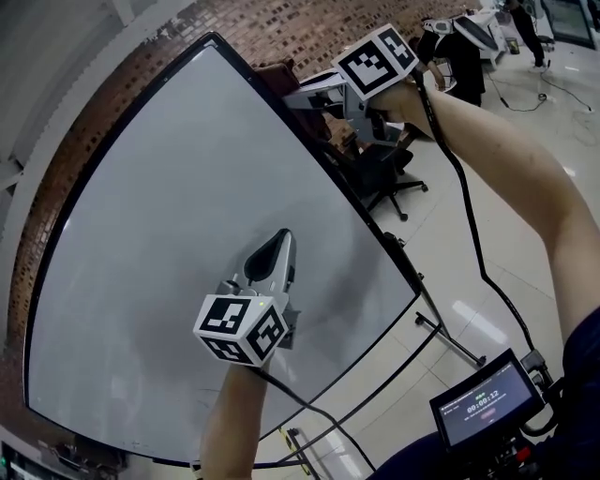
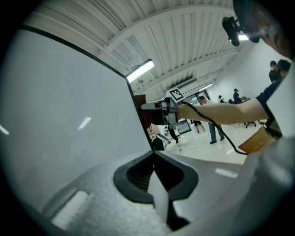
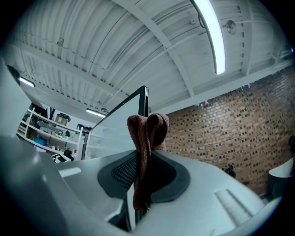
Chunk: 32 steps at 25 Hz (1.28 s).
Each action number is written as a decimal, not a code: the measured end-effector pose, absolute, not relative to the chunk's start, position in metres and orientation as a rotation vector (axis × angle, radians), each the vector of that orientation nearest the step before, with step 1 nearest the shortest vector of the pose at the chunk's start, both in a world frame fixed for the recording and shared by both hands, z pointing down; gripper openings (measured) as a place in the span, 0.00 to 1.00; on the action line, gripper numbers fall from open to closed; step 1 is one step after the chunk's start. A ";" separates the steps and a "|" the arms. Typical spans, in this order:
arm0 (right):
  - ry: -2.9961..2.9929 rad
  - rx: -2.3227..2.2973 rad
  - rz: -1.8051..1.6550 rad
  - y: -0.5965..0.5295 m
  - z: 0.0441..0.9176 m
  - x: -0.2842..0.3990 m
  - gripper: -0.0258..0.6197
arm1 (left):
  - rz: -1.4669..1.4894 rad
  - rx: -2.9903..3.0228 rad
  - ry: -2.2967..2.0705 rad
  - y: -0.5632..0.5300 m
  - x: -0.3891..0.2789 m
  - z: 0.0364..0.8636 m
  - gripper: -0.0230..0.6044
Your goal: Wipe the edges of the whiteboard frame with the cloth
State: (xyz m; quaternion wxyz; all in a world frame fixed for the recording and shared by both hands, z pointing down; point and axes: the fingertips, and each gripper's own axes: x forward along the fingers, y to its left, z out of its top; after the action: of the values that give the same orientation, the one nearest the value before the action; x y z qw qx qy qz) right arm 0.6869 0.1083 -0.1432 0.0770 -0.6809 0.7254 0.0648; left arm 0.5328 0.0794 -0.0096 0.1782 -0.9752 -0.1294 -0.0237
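Your right gripper [image 1: 305,94], jaws clamped on a folded reddish-brown cloth [image 3: 147,133], brings it to the black frame [image 1: 367,217] on the whiteboard's [image 1: 187,234] right edge, near the top corner. Your left gripper [image 1: 277,246], jaws closed with nothing between them, points at the middle of the white panel. A brick wall [image 1: 281,28] rises behind the board, and an office chair [image 1: 389,173] stands to its right.

The whiteboard [image 1: 178,244] occupied the left and centre of the head view, with the brick wall [image 1: 281,28] behind it along the top. The left gripper [image 1: 279,239] sat before the board at lower centre. The right gripper [image 1: 295,94] sat at the board's upper-right edge, with the cloth [image 3: 146,138] between its jaws. An office chair [image 1: 386,173] stood right of that edge, and a screen [image 1: 487,405] sat in the lower-right corner.
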 end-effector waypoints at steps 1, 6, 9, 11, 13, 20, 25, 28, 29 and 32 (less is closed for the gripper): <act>2.177 -2.040 0.184 0.108 -0.138 0.687 0.13 | -0.070 -2.759 -0.370 0.080 0.533 -0.008 0.04; 2.184 -2.030 0.136 0.103 -0.108 0.685 0.13 | -0.088 -2.767 -0.384 0.084 0.536 0.005 0.04; 2.186 -2.022 0.102 0.102 -0.092 0.684 0.13 | -0.093 -2.776 -0.401 0.088 0.539 0.010 0.04; 2.183 -2.017 0.085 0.101 -0.088 0.685 0.13 | -0.099 -2.781 -0.415 0.090 0.543 0.008 0.04; 2.178 -2.008 0.067 0.100 -0.083 0.686 0.13 | -0.113 -2.787 -0.427 0.092 0.547 0.007 0.04; 2.191 -1.970 -0.005 0.095 -0.037 0.679 0.13 | -0.144 -2.823 -0.447 0.097 0.547 0.030 0.04; 2.202 -1.948 -0.064 0.093 -0.007 0.675 0.13 | -0.188 -2.849 -0.466 0.100 0.550 0.048 0.04; 2.210 -1.944 -0.108 0.093 0.015 0.672 0.13 | -0.214 -2.868 -0.469 0.101 0.553 0.061 0.04; 2.210 -1.943 -0.121 0.093 0.022 0.671 0.13 | -0.222 -2.873 -0.471 0.102 0.553 0.065 0.04; 2.201 -1.935 -0.157 0.092 0.041 0.669 0.13 | -0.249 -2.891 -0.478 0.103 0.555 0.080 0.04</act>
State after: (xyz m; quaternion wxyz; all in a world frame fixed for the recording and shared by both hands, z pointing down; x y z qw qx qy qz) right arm 0.6687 0.0917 0.0411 0.1034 -0.6558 0.7459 -0.0532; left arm 0.5545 0.1028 0.0797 0.1001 -0.9781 -0.1616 -0.0842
